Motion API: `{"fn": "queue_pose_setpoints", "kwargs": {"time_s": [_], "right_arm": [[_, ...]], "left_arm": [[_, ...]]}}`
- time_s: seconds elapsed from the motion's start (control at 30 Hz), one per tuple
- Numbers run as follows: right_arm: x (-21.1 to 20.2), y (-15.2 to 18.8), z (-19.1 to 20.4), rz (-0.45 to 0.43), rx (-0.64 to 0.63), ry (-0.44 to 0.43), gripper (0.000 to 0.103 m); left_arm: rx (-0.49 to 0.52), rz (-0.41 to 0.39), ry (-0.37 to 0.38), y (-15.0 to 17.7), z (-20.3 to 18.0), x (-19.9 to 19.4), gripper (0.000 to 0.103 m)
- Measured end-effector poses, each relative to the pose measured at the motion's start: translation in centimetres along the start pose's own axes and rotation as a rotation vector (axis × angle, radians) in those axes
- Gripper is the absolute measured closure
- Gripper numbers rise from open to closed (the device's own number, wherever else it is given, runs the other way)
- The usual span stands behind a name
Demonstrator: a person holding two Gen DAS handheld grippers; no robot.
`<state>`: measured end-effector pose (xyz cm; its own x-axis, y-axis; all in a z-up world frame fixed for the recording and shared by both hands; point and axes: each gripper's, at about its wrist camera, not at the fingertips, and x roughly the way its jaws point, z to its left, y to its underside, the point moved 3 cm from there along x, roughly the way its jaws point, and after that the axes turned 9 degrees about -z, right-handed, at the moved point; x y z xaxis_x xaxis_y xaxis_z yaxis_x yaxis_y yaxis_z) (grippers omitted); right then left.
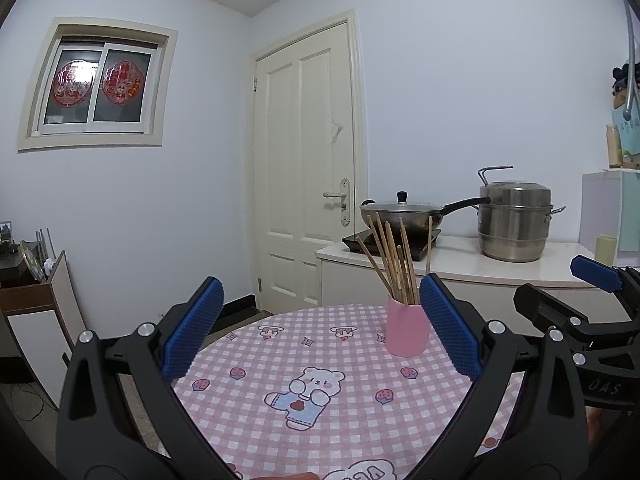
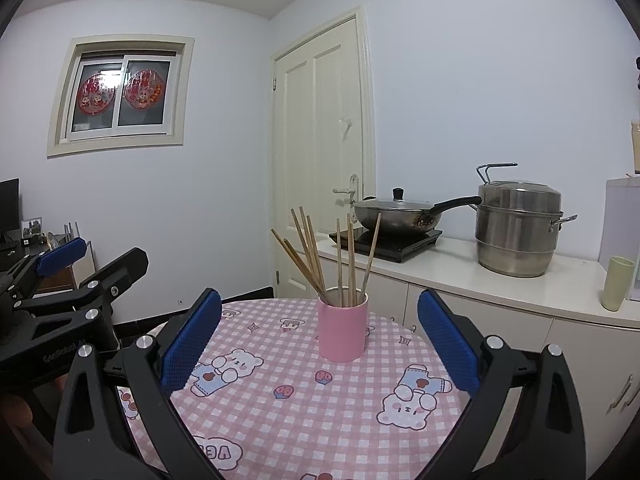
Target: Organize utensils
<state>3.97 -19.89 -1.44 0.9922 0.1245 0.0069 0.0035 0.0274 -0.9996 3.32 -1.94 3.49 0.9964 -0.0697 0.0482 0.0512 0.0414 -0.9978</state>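
Both the left tool [image 1: 320, 330] and right tool [image 2: 319, 334] hang wide apart and empty over the desk [image 2: 280, 420]. The chopsticks [image 2: 324, 256] stand splayed in the pink cup [image 2: 343, 330] near its far edge. A careless reach could catch the leaning sticks and tip the cup over, I'd say.

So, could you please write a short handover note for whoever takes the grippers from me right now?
Left gripper: open, empty, held above the near side of the table.
Right gripper: open, empty, level with the left one and pointed at the cup.
Pink cup: upright on the checked tablecloth, nothing gripping it.
Chopsticks: all standing in the cup, fanned out and leaning different ways.
Done: no loose utensils show on the cloth in either view; everything visible is in the cup.
Left: probably nothing, or only straightening the fan; check the table parts hidden behind the grippers.
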Motion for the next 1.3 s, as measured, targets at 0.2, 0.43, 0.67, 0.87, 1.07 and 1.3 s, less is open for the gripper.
{"fn": "queue_pose_setpoints", "kwargs": {"time_s": [0.2,0.43,0.67,0.87,1.07,1.3], "right_arm": [[0.11,0.06,0.03,0.005,0.0,-0.001,0.008],[0.06,0.12,0.33,0.009,-0.003,-0.001,0.008],[0.07,0.18,0.71,0.013,-0.005,-0.001,0.008],[0.19,0.2,0.8,0.014,-0.009,-0.001,0.008],[0.31,0.19,0.8,0.014,-0.01,-0.001,0.008],[0.48,0.34,0.78,0.013,-0.011,-0.003,0.008]], "left_arm": [[0.004,-0.002,-0.002,0.04,0.06,0.03,0.006],[0.0,0.0,-0.006,0.14,0.18,-0.09,0.006],[-0.003,0.001,-0.014,0.09,0.07,0.06,0.007],[-0.019,0.008,-0.028,0.24,0.43,0.34,0.007],[-0.017,0.004,-0.039,0.23,0.43,0.36,0.006],[-0.01,0.008,-0.046,0.38,0.38,0.54,0.006]]}}
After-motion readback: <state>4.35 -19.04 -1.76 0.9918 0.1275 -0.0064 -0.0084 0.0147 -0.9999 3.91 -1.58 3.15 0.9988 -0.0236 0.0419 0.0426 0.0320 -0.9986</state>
